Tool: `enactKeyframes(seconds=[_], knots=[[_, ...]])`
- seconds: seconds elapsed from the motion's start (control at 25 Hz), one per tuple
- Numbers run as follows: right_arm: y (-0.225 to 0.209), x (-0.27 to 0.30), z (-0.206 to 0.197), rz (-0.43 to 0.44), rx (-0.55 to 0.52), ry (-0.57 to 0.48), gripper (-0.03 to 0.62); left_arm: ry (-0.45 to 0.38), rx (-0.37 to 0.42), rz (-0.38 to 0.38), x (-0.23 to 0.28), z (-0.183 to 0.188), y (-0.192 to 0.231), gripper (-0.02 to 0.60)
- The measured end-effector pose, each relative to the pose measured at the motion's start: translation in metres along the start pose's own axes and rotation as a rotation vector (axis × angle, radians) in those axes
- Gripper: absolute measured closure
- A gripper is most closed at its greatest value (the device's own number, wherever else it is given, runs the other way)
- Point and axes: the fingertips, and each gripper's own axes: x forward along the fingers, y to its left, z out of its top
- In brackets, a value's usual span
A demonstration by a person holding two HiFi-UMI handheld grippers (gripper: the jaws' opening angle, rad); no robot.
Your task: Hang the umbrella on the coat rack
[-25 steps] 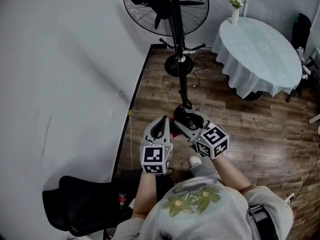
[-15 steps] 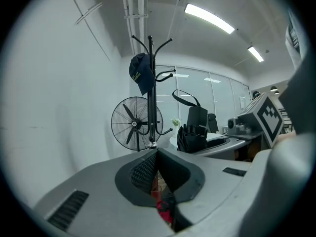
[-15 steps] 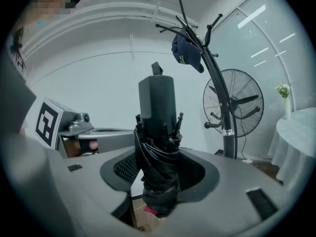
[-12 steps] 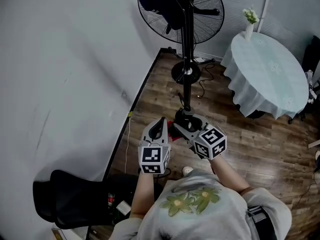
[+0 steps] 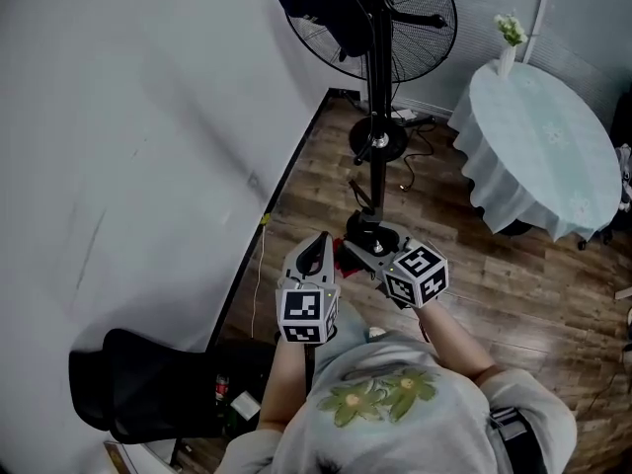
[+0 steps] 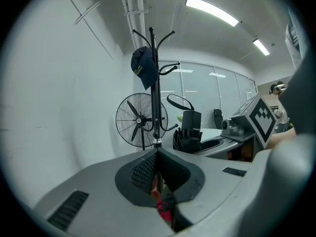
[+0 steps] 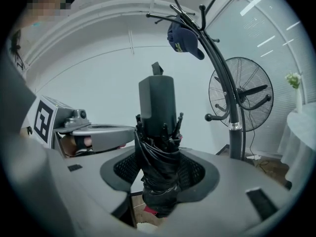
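A folded black umbrella (image 7: 158, 147) stands upright between the pads of my right gripper (image 7: 159, 181), which is shut on its bundled canopy. In the head view the umbrella (image 5: 367, 241) pokes out ahead of the right gripper (image 5: 370, 253), close to the foot of the black coat rack (image 5: 376, 146). A dark blue cap (image 7: 183, 39) hangs on one of the rack's upper hooks (image 7: 197, 21). My left gripper (image 6: 157, 152) is beside the right one, jaws closed together with nothing seen between the tips. It looks at the rack (image 6: 155, 93) and the umbrella (image 6: 187, 135).
A standing fan (image 5: 410, 18) is right behind the rack, with cables (image 5: 415, 156) on the wooden floor. A round table with a white cloth (image 5: 543, 146) and a flower vase (image 5: 509, 42) stands to the right. A white wall (image 5: 128, 166) runs along the left; a black seat (image 5: 148, 393) at lower left.
Both grippers and the umbrella have moved forward toward the coat rack. The rack and fan now sit further right in the head view. The right grip on the umbrella is unchanged.
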Motion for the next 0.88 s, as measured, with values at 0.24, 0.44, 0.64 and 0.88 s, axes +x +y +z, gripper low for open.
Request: enactKeyframes(seconds=[0.24, 0.44, 0.64, 0.88], knots=[[-0.02, 0.021, -0.005, -0.007, 0.031, 0.027, 0.382, 0.021, 0.0, -0.036, 0.019, -0.006, 0.011, 0.568], [-0.04, 0.048, -0.008, -0.033, 0.052, 0.057, 0.382, 0.045, 0.02, -0.096, 0.046, -0.012, 0.029, 0.568], [-0.065, 0.07, -0.015, -0.082, 0.097, 0.092, 0.382, 0.066, 0.02, -0.138, 0.074, -0.013, 0.054, 0.568], [-0.09, 0.085, -0.021, -0.138, 0.113, 0.133, 0.382, 0.082, 0.002, -0.166, 0.1, -0.018, 0.079, 0.568]])
